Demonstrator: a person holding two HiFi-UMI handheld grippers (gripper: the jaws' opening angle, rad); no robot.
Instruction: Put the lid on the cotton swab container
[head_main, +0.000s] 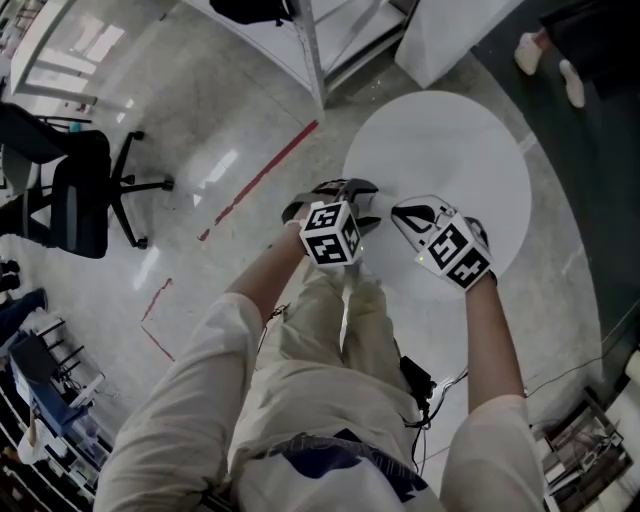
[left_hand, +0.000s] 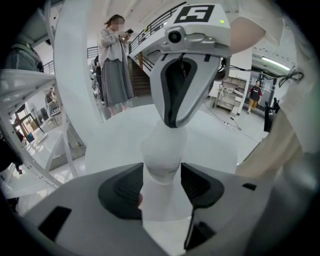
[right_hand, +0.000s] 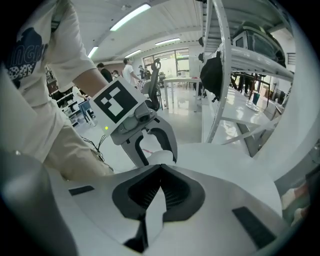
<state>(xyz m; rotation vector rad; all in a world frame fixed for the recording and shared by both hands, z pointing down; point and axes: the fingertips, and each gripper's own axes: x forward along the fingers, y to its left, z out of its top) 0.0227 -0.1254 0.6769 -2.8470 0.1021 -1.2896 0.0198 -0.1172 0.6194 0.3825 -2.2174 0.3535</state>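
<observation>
The white cotton swab container (left_hand: 161, 170) stands upright between the pads of my left gripper (left_hand: 161, 189), which is shut on its sides. Its upper part (left_hand: 162, 147) is wider, like a lid sitting on it. My right gripper (left_hand: 172, 119) comes down from above with its jaws shut, and its tip touches the top of the container. In the right gripper view my right gripper (right_hand: 160, 172) is shut, and I cannot see anything between its pads. Just beyond it, my left gripper (right_hand: 152, 145) frames the white container (right_hand: 160, 158). Both grippers (head_main: 372, 215) (head_main: 402, 216) meet over the near-left edge of the round white table (head_main: 470, 140).
A black office chair (head_main: 70, 195) stands on the floor at the left. A white shelf frame (head_main: 310, 40) is beyond the table, and a red tape line (head_main: 265, 170) runs across the floor. A person (left_hand: 114, 65) stands behind the table, and someone's feet (head_main: 545, 60) are at the far right.
</observation>
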